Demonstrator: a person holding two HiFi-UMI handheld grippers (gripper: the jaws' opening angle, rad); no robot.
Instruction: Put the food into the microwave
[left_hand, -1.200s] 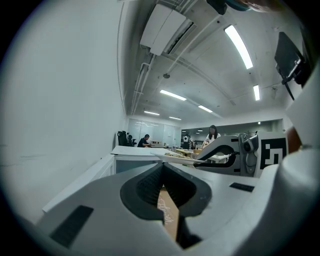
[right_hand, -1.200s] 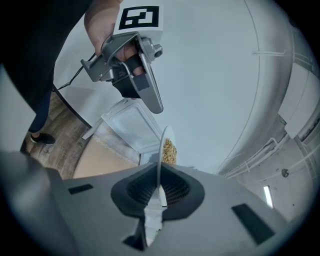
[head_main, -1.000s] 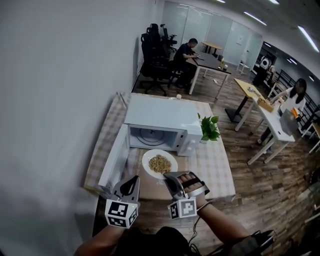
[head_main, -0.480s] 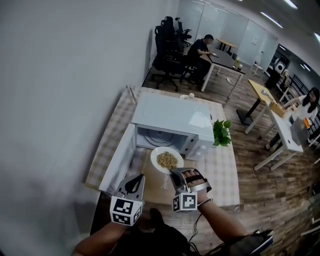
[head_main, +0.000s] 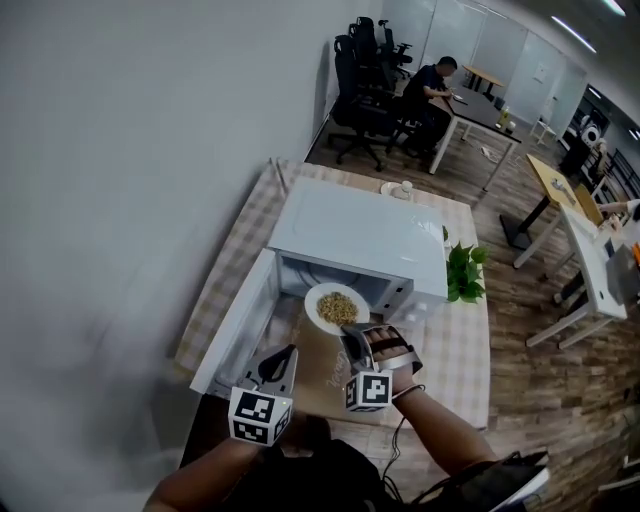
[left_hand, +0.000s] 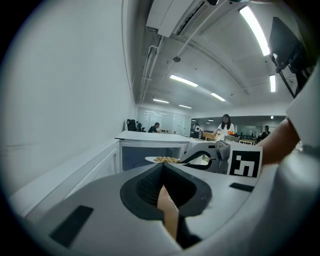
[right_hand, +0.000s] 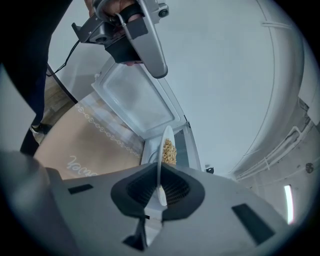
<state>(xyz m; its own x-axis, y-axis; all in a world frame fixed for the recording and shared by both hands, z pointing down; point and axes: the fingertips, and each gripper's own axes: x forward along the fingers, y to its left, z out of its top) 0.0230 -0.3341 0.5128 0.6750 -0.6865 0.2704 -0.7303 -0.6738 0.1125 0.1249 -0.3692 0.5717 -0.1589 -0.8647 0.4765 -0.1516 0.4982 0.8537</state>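
Note:
A white plate of brownish food hangs level just in front of the white microwave's open cavity. My right gripper is shut on the plate's near rim; in the right gripper view the rim runs edge-on between the jaws, with the food beyond. The microwave door stands swung open to the left. My left gripper hovers near the door's lower end, shut with nothing in it. From the left gripper view the plate shows ahead of the cavity.
A tan placemat lies on the checked tablecloth before the microwave. A potted plant stands at its right and a small cup behind it. A wall runs along the left. People sit at desks far off.
The plate, held in my right gripper, has moved forward from over the placemat to the mouth of the microwave. My left gripper has kept beside the open door.

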